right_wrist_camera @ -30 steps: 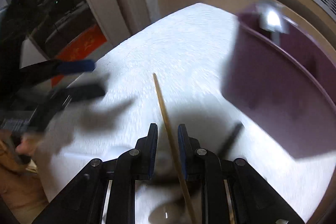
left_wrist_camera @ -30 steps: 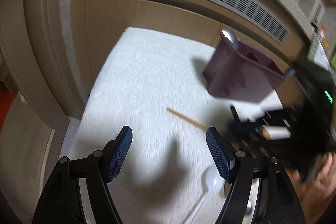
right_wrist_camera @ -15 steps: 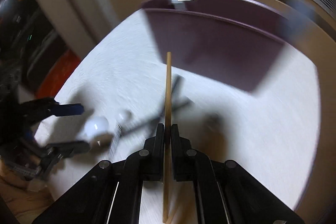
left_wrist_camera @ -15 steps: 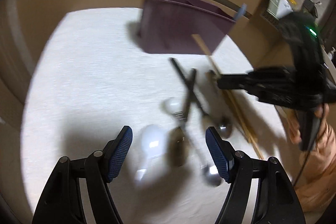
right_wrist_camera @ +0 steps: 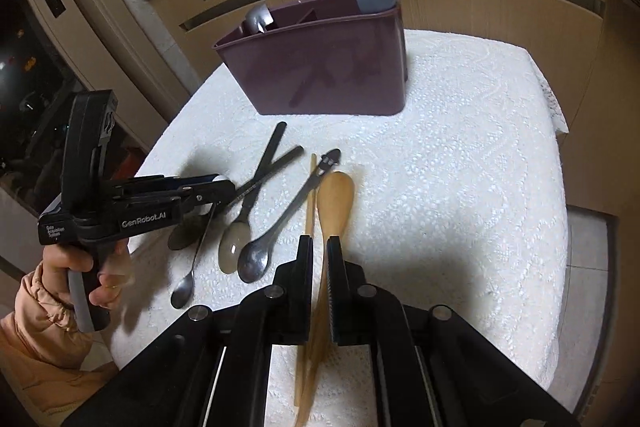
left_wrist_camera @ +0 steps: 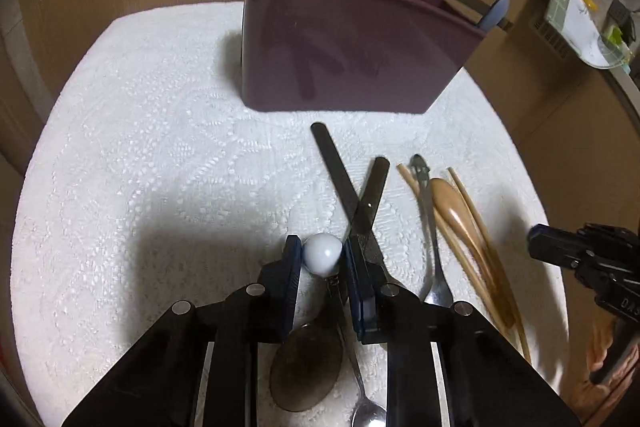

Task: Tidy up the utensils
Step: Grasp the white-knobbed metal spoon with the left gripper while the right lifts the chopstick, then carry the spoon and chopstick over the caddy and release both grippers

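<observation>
The wooden spoon's handle (right_wrist_camera: 316, 359) runs partly hidden behind the right claw (right_wrist_camera: 320, 291).

Maroon caddy (left_wrist_camera: 344, 55); white lace-patterned cloth (left_wrist_camera: 152, 163); tan wooden spoon (right_wrist_camera: 334, 203).

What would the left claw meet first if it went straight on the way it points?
The left claw, jaws just closed around a white spoon bowl, points down at the cloth. The crossed black handles lie just ahead, likely first; the purple caddy stands beyond. Depth is unclear.
</observation>
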The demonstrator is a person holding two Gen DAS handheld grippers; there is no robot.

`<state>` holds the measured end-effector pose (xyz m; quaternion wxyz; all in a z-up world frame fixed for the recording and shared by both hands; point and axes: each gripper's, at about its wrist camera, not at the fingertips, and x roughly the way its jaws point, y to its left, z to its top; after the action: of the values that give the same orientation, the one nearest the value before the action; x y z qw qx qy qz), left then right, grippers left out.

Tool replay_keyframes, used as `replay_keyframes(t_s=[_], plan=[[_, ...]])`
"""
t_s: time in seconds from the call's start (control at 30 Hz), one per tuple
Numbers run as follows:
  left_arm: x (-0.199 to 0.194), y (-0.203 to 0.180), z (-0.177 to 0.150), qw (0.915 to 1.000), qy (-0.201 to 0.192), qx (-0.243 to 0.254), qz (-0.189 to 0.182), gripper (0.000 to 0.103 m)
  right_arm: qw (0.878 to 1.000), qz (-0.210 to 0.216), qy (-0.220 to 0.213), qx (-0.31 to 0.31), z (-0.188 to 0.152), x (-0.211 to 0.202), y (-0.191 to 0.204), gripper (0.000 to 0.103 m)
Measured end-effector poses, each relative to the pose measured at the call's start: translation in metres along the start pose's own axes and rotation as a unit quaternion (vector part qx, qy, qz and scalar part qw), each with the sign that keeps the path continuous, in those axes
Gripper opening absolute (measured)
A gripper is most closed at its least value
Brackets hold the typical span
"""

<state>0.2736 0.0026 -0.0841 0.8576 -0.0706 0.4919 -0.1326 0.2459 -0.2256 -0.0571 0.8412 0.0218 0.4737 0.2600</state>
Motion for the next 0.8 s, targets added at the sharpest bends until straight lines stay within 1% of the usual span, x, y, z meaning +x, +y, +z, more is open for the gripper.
replay_keyframes(t_s=[0.07, 0.17, 0.23, 0.27, 0.3, 0.37, 0.4, 0.47, 0.57, 0.6, 0.63, 0.7, 0.73, 0.8], plan=[[-0.010, -0.002, -0.004, 0.9997, -0.020, 0.009, 0.007, 0.023, 1.000, 0.000, -0.004, -0.002, 0.003, 0.007, 0.005, 0.007], [-0.030, -0.008, -0.011, 0.9986, -0.046, 0.025, 0.002, 0.023, 1.000, -0.011, -0.014, -0.007, 0.004, 0.005, 0.009, 0.007], [-0.044, -0.012, -0.014, 0.9979, -0.058, 0.028, -0.011, 0.023, 0.999, -0.022, -0.019, -0.015, 0.004, 0.003, 0.008, 0.007], [-0.047, -0.012, -0.013, 0.9974, -0.064, 0.028, -0.016, 0.023, 0.999, -0.035, -0.020, -0.017, 0.004, 0.003, 0.006, 0.007], [-0.055, -0.014, -0.013, 0.9966, -0.074, 0.030, -0.019, 0.023, 0.998, -0.057, -0.012, -0.027, 0.004, 0.005, 0.005, 0.008], [-0.067, -0.021, -0.013, 0.9941, -0.099, 0.046, -0.005, 0.023, 0.996, -0.083, -0.003, -0.036, 0.003, 0.012, 0.001, 0.009], [-0.073, -0.024, -0.013, 0.9923, -0.112, 0.053, 0.006, 0.023, 0.996, -0.086, 0.004, -0.033, 0.003, 0.017, -0.002, 0.012], [-0.080, -0.026, -0.013, 0.9902, -0.125, 0.061, 0.012, 0.023, 0.996, -0.083, 0.021, -0.027, 0.003, 0.029, -0.009, 0.012], [-0.084, -0.026, -0.012, 0.9897, -0.128, 0.063, 0.006, 0.023, 0.994, -0.094, 0.042, -0.020, 0.005, 0.050, -0.012, 0.012], [-0.083, -0.026, -0.012, 0.9897, -0.128, 0.064, 0.007, 0.023, 0.994, -0.102, 0.044, -0.022, 0.006, 0.055, -0.012, 0.012], [-0.083, -0.026, -0.013, 0.9897, -0.128, 0.064, 0.007, 0.023, 0.992, -0.114, 0.036, -0.029, 0.007, 0.057, -0.009, 0.012], [-0.085, -0.025, -0.014, 0.9897, -0.130, 0.061, 0.006, 0.023, 0.990, -0.130, 0.040, -0.042, 0.009, 0.059, -0.004, 0.006], [-0.086, -0.025, -0.015, 0.9895, -0.131, 0.061, 0.004, 0.023, 0.990, -0.132, 0.038, -0.042, 0.010, 0.057, -0.002, 0.005], [-0.092, -0.025, -0.015, 0.9885, -0.139, 0.061, 0.003, 0.023, 0.992, -0.118, 0.014, -0.040, 0.012, 0.042, 0.002, 0.005]])
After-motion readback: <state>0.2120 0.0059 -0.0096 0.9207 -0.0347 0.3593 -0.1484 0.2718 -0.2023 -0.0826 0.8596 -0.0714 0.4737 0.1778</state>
